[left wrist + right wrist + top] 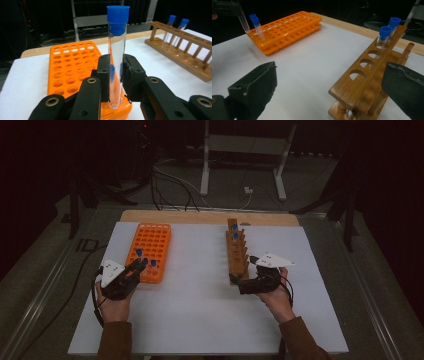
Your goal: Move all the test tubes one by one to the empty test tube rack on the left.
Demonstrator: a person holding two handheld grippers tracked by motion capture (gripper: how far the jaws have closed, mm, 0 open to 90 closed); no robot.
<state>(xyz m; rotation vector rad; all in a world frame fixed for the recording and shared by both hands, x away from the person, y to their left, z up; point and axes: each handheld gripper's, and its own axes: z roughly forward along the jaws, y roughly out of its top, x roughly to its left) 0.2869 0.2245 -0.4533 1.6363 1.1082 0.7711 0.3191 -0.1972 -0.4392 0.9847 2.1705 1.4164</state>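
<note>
L tool [116, 75] w/ capped tube [117, 50]

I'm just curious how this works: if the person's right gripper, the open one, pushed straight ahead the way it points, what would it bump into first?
Most likely the brown wooden test-tube rack. The right gripper has its jaws spread wide, with the rack's near end between them and slightly right of centre. Depth is hard to judge, but it looks very close.

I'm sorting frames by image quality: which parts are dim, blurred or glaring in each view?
High view: surroundings nearly black, white table cover lit evenly but soft. Left gripper view: clear tube sharp, wooden rack behind slightly soft. Right gripper view: near jaws blurred, orange rack clearer, no strong glare.
</note>
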